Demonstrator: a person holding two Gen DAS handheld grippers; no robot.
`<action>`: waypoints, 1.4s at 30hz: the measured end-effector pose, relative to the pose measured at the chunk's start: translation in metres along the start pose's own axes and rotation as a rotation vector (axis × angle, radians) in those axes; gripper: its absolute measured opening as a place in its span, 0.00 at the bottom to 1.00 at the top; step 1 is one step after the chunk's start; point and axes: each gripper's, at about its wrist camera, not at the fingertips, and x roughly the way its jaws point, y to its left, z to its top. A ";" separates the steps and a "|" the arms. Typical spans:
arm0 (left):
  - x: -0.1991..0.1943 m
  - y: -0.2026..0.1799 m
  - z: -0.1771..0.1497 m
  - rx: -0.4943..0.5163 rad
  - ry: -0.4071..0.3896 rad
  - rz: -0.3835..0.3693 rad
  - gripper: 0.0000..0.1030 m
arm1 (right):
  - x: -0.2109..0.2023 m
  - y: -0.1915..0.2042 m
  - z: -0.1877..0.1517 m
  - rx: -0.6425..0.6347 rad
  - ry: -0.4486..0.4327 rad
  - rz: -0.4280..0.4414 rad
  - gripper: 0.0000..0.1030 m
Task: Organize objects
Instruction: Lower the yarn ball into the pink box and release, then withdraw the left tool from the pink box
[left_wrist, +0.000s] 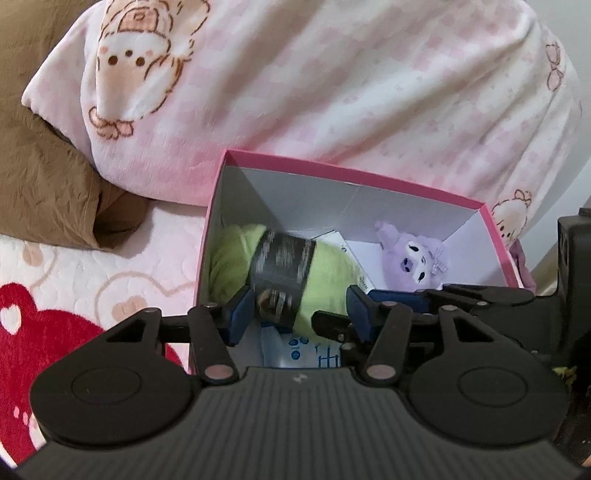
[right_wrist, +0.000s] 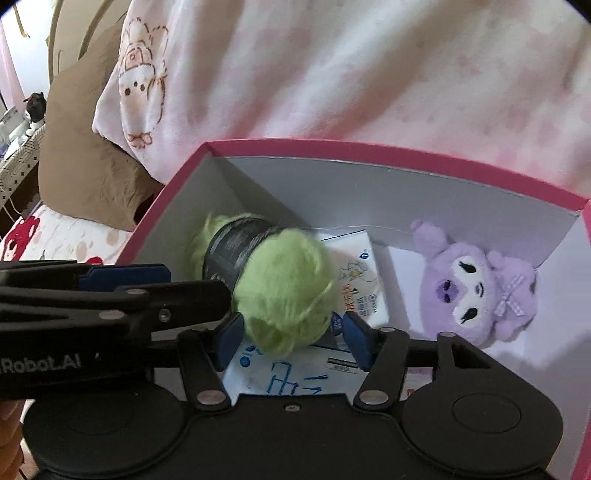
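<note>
A lime-green yarn skein (left_wrist: 332, 266) with a black label lies blurred inside a pink-rimmed cardboard box (left_wrist: 332, 166). My left gripper (left_wrist: 299, 314) reaches into the box, and both blue pads press the skein's sides near the label. In the right wrist view the skein's fluffy end (right_wrist: 284, 288) sits between the fingers of my right gripper (right_wrist: 291, 336). Its left pad touches the yarn, while a thin gap shows at the right pad. The two tools meet at the skein from different sides.
A purple plush toy (right_wrist: 472, 284) lies in the box's right corner. White cartons with blue print (right_wrist: 362, 280) lie under the skein. A pink patterned blanket (left_wrist: 332, 74) rises behind the box, and a brown pillow (left_wrist: 44, 184) is at the left.
</note>
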 end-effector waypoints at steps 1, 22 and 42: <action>-0.001 0.001 0.000 -0.003 -0.005 0.000 0.50 | -0.001 0.000 0.000 0.006 0.001 -0.002 0.45; -0.034 0.007 0.006 -0.062 0.034 0.048 0.62 | -0.037 -0.001 -0.003 0.068 0.023 -0.006 0.36; -0.182 -0.051 -0.020 0.172 0.040 0.047 0.96 | -0.223 0.076 -0.060 -0.188 -0.129 -0.080 0.85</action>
